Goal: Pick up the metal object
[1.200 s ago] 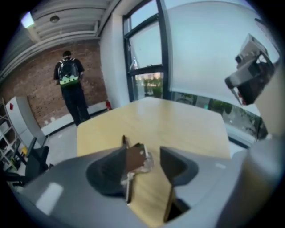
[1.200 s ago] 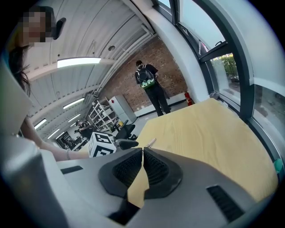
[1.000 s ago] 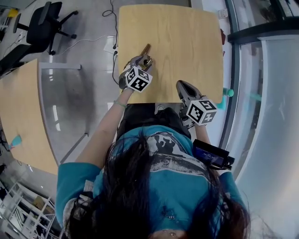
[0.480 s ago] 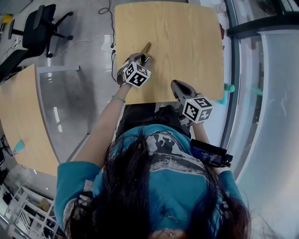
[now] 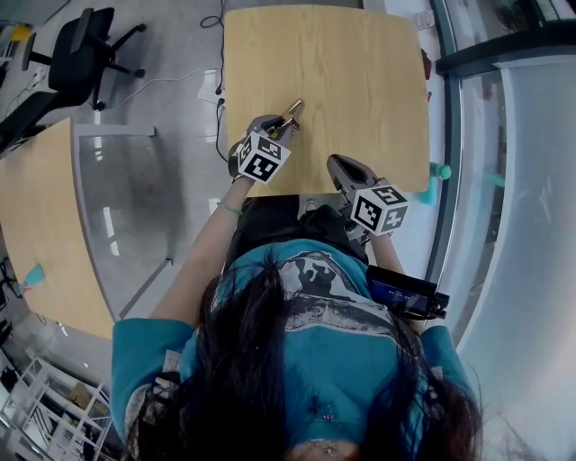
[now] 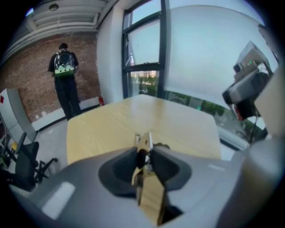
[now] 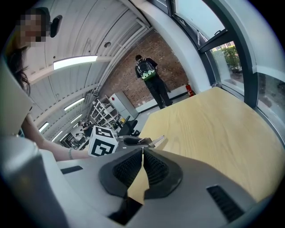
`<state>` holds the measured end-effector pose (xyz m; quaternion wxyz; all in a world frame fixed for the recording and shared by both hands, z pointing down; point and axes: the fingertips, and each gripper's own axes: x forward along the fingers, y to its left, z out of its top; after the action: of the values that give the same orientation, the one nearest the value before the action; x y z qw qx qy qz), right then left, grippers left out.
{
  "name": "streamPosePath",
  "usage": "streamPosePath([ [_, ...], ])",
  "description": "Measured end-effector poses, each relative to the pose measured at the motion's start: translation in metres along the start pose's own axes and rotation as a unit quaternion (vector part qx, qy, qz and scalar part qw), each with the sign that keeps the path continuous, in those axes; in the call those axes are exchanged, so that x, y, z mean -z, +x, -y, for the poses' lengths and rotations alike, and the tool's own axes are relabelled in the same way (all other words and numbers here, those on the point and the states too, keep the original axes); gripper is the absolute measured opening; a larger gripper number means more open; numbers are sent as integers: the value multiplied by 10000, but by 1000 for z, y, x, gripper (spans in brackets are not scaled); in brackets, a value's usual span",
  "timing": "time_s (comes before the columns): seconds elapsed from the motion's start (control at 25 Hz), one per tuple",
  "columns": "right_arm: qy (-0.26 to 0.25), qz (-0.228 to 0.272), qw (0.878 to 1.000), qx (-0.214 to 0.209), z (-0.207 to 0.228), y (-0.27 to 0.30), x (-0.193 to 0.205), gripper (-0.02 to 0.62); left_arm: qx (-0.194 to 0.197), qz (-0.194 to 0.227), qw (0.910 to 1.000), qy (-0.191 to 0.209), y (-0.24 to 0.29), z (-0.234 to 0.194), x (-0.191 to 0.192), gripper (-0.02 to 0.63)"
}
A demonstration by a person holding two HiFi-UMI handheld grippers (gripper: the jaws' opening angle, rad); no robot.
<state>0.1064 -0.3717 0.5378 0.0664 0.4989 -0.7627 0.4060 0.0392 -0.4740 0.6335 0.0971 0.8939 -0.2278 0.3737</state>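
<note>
A slim brass-coloured metal object (image 5: pixel 292 112) sticks out forward from my left gripper (image 5: pixel 281 122) over the near left part of the wooden table (image 5: pixel 360 81). In the left gripper view the metal object (image 6: pixel 143 143) stands between the two pads, which are closing and press on it, so my left gripper (image 6: pixel 143 156) holds it. My right gripper (image 5: pixel 337 167) hovers at the table's near edge, to the right of the left one. Its jaws (image 7: pixel 143 153) are shut with nothing between them. From there the metal object (image 7: pixel 153 141) shows at the left gripper's tip.
A black office chair (image 5: pixel 81 54) and cables (image 5: pixel 211 22) are on the floor at the left. A second wooden table (image 5: pixel 36 216) lies further left. A glass wall runs along the right side. A person with a backpack (image 6: pixel 66 80) stands far beyond the table.
My left gripper has closed on the metal object and drawn back toward the table's near edge with it; the object now points up and to the right. The right gripper stayed roughly in place.
</note>
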Motion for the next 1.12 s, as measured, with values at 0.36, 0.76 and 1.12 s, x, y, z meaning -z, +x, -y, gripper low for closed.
streamPosePath([
  [0.36, -216, -33, 9990, -386, -4, -28, 17, 20, -55, 456, 9984, -329, -44, 59, -17, 92],
  [0.76, -519, -211, 9947, -867, -19, -101, 76, 20, -479, 961, 9926, -559, -114, 160, -22, 92],
  [1.12, -513, -448, 9904, -1200, -18, -118, 116, 20, -724, 1083, 9880, -833, -144, 212, -9, 91],
])
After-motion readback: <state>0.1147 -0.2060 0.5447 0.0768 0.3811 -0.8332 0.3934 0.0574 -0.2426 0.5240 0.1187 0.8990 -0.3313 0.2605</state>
